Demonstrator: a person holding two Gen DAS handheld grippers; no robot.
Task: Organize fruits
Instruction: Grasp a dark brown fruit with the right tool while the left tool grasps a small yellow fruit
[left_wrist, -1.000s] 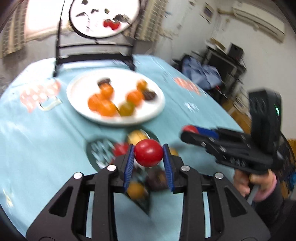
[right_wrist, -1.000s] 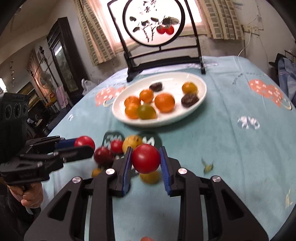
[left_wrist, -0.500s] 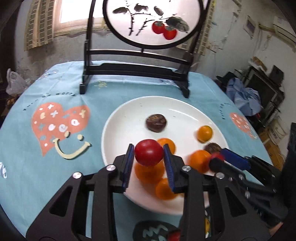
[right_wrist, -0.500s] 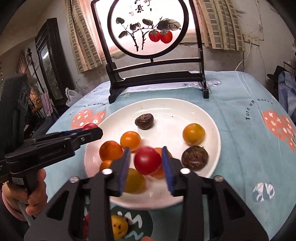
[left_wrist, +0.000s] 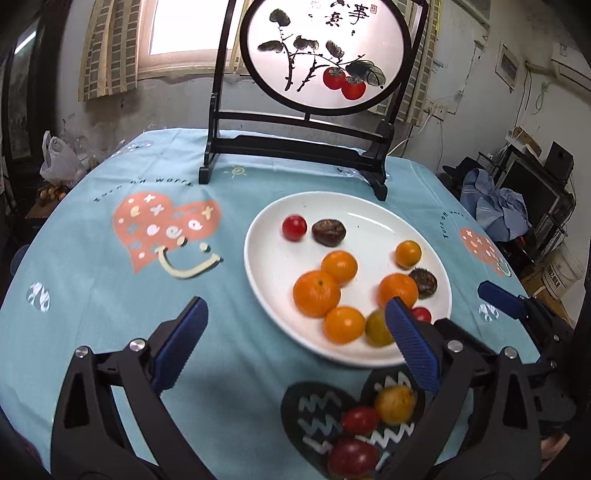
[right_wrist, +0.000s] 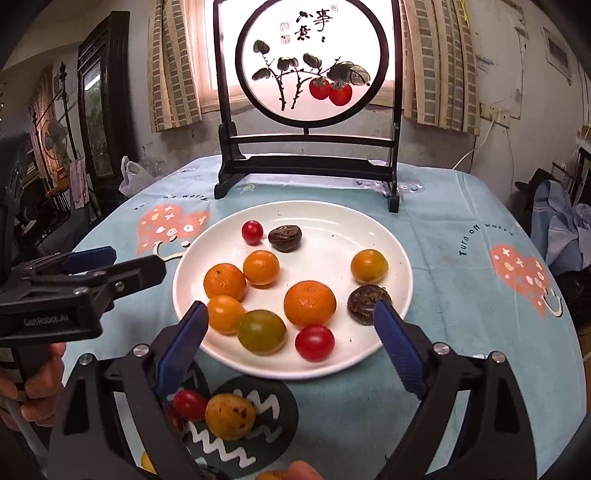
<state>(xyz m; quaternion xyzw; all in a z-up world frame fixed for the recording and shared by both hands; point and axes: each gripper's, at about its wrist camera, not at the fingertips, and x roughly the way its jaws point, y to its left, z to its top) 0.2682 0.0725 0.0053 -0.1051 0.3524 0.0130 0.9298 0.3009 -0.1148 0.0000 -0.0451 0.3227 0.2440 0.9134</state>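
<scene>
Fruit fills the white plate (right_wrist: 400, 258) as both tongs spread, nothing between them.

Left tongs (left_wrist: 295, 338) and right tongs (right_wrist: 288, 332) are opening; a blue pad hides part of one red tomato (left_wrist: 422, 314); bare surface (left_wrist: 92, 295) lies left.

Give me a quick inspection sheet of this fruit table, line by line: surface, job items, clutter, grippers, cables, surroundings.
Surface: round table under a blue printed tablecloth.
Job's things: white plate holding orange citrus, two dark brown fruits, one greenish fruit and two red tomatoes, one at the far rim, one at the near rim. Loose fruit lies on the cloth in front of the plate.
Clutter: painted round screen on a black stand behind the plate.
Grippers: left gripper and right gripper both opening, nothing between the jaws.
Cables: white cord on the wall.
Surroundings: curtained window, dark cabinet, plastic bag, crumpled cloth.
</scene>
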